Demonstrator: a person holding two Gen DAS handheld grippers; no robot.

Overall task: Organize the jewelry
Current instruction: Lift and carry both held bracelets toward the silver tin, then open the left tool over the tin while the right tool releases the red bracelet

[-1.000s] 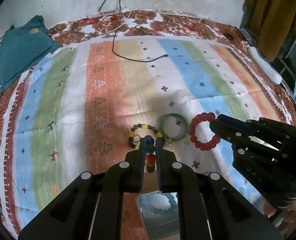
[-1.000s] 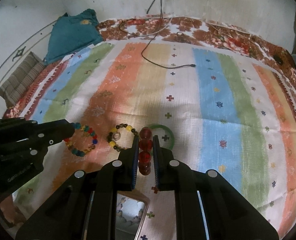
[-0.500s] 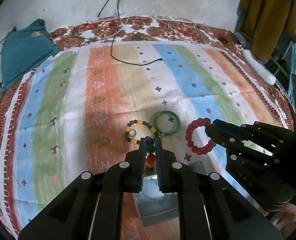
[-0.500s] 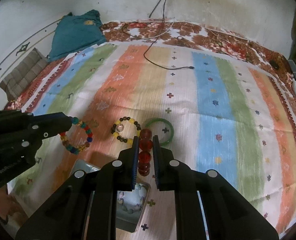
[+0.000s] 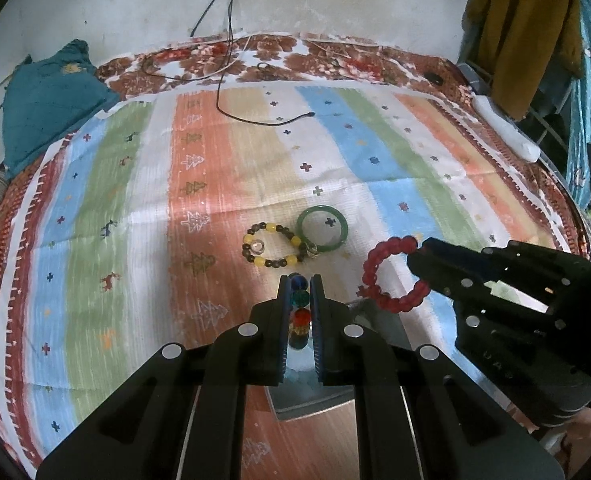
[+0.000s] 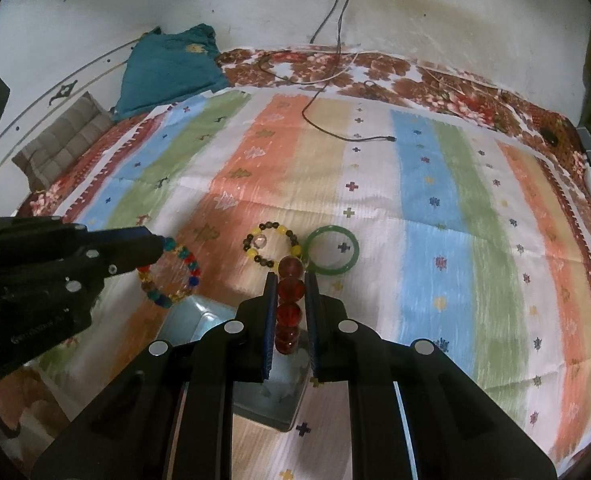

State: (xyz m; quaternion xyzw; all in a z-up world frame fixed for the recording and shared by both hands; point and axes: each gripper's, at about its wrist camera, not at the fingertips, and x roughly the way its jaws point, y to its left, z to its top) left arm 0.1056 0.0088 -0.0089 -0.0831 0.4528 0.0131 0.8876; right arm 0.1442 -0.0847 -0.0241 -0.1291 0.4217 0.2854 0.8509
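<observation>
Gripping a multicoloured bead bracelet (image 6: 169,274), the left gripper (image 5: 299,292) is hanging closed on it above the striped bedspread (image 5: 375,152). Right gripper (image 6: 290,296) is clamping a red bead bracelet (image 5: 391,274) between closed jaws. Both bracelets are hanging near the bedspread's near edge, over a metal tin (image 6: 191,322). A yellow-and-brown bracelet (image 5: 273,244) and green bangle (image 5: 322,227) are lying touching, mid-bedspread.

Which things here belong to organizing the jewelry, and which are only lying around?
For the job:
- multicolour bead bracelet, held
- red bead bracelet, held
- green bangle
- yellow-and-dark bead bracelet
- metal box

Lying about:
- black cable
- teal cloth
- striped cover
</observation>
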